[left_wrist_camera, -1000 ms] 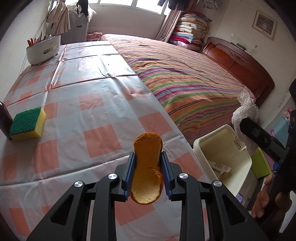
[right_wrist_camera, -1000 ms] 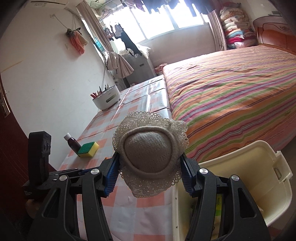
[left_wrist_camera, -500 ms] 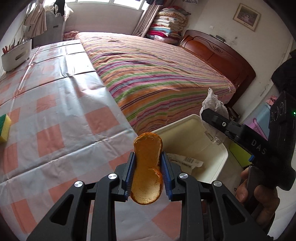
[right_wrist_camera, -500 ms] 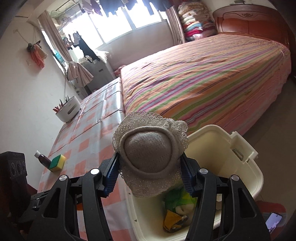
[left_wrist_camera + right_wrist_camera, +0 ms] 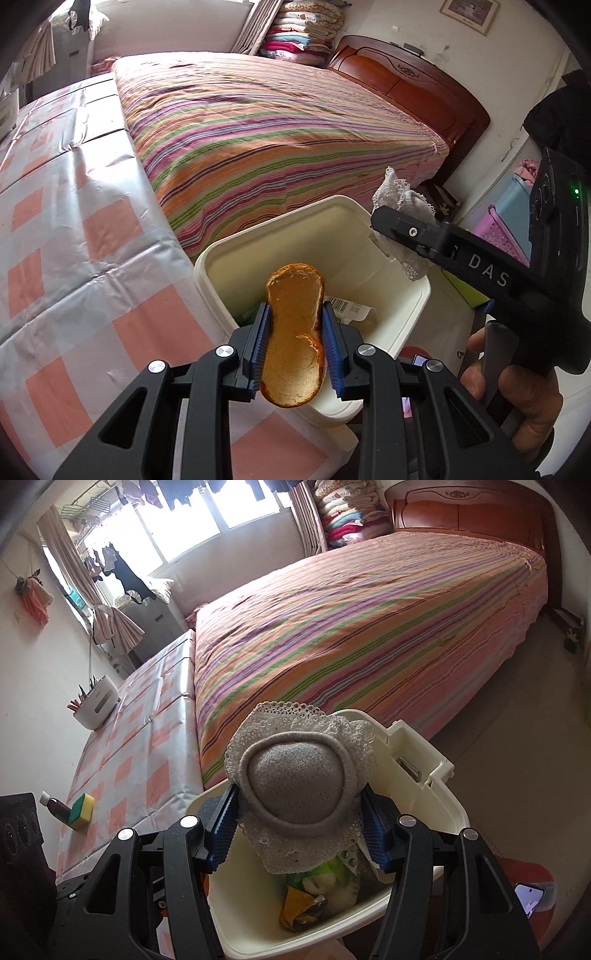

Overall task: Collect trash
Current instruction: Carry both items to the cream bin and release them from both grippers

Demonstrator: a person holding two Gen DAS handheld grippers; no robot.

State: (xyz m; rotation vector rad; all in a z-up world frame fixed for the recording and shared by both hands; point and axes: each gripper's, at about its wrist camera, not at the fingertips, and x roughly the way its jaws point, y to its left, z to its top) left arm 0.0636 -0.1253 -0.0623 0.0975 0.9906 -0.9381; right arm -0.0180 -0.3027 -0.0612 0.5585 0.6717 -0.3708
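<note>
Bedroom, checked tabletop (image 5: pixel 74 258) beside bed: orange peel (image 5: pixel 293 332) is clamped in left gripper (image 5: pixel 294 345), long axis fwd, over bin (image 5: pixel 221 254); lace cloth ball (image 5: pixel 299 794) is clamped in right gripper (image 5: pixel 300 821), likewise above bin opening.

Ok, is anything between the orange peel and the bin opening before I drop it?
Nothing visible blocks it. The left hand-held gripper holds the orange peel over the open white bin. The right hand-held gripper, with its lace-trimmed pad, holds over the bin's far side.
</note>
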